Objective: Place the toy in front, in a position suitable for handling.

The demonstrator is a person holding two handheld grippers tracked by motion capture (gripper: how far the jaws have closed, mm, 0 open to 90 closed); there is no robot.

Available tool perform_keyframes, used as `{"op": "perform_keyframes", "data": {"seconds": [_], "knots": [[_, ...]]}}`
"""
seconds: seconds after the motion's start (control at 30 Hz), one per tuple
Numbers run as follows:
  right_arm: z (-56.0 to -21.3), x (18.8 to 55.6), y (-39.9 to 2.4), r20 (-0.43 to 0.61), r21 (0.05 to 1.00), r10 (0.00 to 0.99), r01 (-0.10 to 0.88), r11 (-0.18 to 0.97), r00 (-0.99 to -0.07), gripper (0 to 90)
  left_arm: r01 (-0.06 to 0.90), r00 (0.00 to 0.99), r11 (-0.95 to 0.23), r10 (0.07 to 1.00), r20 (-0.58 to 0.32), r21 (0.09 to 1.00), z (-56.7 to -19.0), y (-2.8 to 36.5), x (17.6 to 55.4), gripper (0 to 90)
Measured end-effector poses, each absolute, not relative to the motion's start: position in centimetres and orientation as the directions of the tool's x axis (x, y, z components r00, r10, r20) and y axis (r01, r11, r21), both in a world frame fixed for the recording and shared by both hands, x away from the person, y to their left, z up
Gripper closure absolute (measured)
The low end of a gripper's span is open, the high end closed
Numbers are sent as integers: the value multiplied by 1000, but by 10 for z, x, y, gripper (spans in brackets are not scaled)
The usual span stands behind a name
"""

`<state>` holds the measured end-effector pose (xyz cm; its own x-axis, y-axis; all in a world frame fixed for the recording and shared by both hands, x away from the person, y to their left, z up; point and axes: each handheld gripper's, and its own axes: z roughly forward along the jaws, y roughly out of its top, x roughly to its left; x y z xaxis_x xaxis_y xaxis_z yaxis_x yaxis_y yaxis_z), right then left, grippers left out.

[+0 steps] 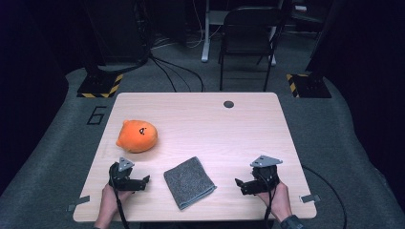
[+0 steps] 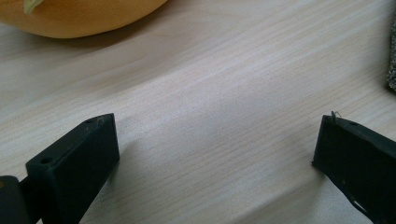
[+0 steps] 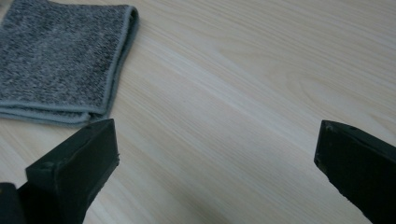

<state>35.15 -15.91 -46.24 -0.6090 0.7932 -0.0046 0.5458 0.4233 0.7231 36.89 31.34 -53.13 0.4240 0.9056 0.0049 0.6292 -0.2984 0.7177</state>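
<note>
Towel (image 1: 189, 182) lies folded between left gripper (image 1: 144, 181) and right gripper (image 1: 239, 184) — both gape wide, holding nothing — plush (image 1: 137, 136) near.

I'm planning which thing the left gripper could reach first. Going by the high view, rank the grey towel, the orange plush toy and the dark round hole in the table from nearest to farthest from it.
From the left gripper:
1. Grey towel, folded, just to its right at the near edge.
2. Orange plush toy, ahead on the table's left side.
3. Dark round hole, near the far edge, right of centre.
</note>
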Motion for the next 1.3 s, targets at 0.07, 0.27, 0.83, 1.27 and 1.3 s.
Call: {"op": "perform_keyframes", "data": {"seconds": [0.07, 0.27, 0.83, 1.27, 1.3], "knots": [[-461, 354, -151, -5, 723, 781, 537, 434, -625, 0, 629, 424, -299, 905, 5, 718, -531, 313, 369, 1], [-459, 358, -121, 7, 722, 743, 517, 459, -669, 0, 628, 427, -302, 904, 7, 717, -531, 314, 369, 1], [-473, 374, -17, 25, 694, 615, 456, 557, -788, 0, 626, 427, -303, 904, 9, 719, -531, 314, 369, 0], [-502, 379, 20, -28, 637, 578, 431, 639, -816, 109, 624, 426, -301, 905, 9, 721, -532, 314, 369, 0], [-504, 379, 22, -28, 635, 576, 431, 641, -817, 145, 624, 426, -301, 905, 9, 721, -532, 314, 369, 0]]}}
